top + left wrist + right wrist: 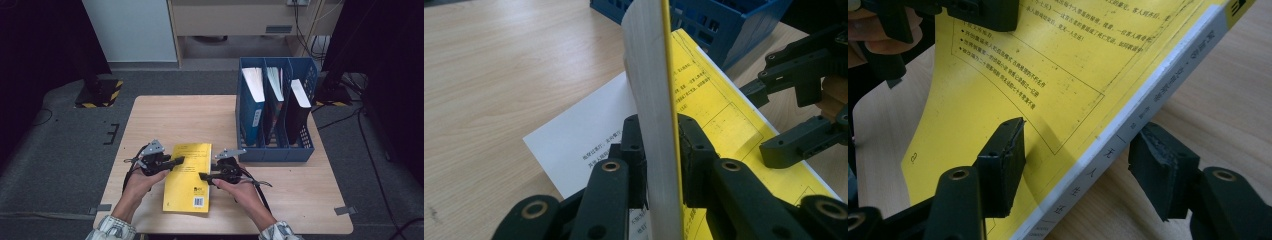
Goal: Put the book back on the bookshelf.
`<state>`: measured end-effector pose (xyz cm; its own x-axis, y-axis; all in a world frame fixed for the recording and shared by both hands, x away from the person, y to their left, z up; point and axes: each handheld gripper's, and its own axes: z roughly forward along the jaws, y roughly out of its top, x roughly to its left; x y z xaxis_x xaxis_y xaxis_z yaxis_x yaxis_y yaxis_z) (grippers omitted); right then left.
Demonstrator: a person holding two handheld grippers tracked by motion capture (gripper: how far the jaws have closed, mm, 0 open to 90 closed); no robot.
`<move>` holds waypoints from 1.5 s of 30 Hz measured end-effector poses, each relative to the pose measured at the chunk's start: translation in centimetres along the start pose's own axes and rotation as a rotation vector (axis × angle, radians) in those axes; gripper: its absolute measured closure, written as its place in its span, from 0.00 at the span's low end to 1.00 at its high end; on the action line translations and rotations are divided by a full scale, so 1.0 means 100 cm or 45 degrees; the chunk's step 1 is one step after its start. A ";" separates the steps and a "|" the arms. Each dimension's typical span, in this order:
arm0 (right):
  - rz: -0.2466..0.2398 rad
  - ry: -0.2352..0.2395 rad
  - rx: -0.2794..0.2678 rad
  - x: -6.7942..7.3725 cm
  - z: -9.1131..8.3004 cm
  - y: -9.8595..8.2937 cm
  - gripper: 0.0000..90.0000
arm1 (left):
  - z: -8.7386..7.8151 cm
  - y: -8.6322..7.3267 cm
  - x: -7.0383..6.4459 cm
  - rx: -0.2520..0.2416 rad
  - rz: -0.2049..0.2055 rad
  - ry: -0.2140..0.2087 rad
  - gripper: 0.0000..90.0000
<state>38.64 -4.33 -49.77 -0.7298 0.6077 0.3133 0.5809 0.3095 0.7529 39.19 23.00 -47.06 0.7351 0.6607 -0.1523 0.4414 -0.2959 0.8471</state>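
A yellow paperback book [187, 182] lies flat on the wooden table [175, 115], near its front edge. My left gripper [180, 161] comes in from the book's left and is shut on the yellow cover [651, 75], whose free edge stands lifted. A white printed page [584, 135] shows under it. My right gripper [202, 176] is at the book's right edge and stands open. In the right gripper view its jaws [1078, 165] straddle the white spine [1148, 95]: one jaw is over the cover and the other over the table.
A blue file rack [275, 152] with three compartments stands at the table's back right, with a book upright in each. It is close behind my right gripper. Bare wood stretches to the left and behind the yellow book.
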 end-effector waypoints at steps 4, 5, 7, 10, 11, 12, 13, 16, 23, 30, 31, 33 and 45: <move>-0.001 -0.009 -0.014 0.000 -0.002 0.008 0.49 | -0.003 0.004 0.000 -0.026 -0.004 0.011 0.86; -0.003 -0.015 -0.010 0.000 -0.002 0.009 0.50 | -0.004 0.005 0.000 -0.029 -0.002 0.013 0.86; -0.016 -0.025 -0.014 0.000 -0.002 0.012 0.51 | -0.005 0.008 0.000 -0.028 0.004 0.019 0.86; -0.029 -0.042 0.003 0.000 -0.002 0.015 0.51 | -0.007 0.011 -0.003 -0.022 0.021 0.030 0.86; -0.023 -0.042 0.001 0.000 -0.002 0.015 0.51 | -0.007 0.012 -0.003 -0.026 0.020 0.032 0.86; -0.029 -0.044 -0.007 0.000 -0.002 0.016 0.52 | -0.008 0.013 -0.003 -0.028 0.020 0.034 0.86; -0.029 -0.047 -0.016 -0.001 -0.002 0.017 0.53 | -0.008 0.014 -0.003 -0.028 0.020 0.035 0.86; -0.032 -0.056 -0.022 -0.001 -0.004 0.020 0.54 | -0.008 0.018 -0.003 -0.028 0.024 0.036 0.86; -0.052 -0.087 -0.024 -0.001 -0.008 0.029 0.56 | -0.011 0.028 -0.006 -0.033 0.057 0.049 0.87; -0.072 -0.097 -0.038 -0.003 -0.010 0.035 0.58 | -0.011 0.031 -0.005 -0.046 0.057 0.055 0.87; -0.065 -0.098 -0.035 -0.003 -0.010 0.035 0.58 | -0.011 0.031 -0.005 -0.045 0.056 0.057 0.87; -0.068 -0.102 -0.042 -0.004 -0.010 0.036 0.59 | -0.010 0.033 -0.004 -0.046 0.064 0.060 0.87; -0.090 -0.174 -0.105 -0.018 -0.014 0.059 0.65 | -0.002 0.056 0.005 -0.088 0.098 0.085 0.88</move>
<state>42.92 -4.61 -45.09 -0.7084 0.6824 0.1805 0.4943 0.2970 0.8170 41.97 21.80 -42.27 0.7283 0.6832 -0.0532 0.3469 -0.3007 0.8884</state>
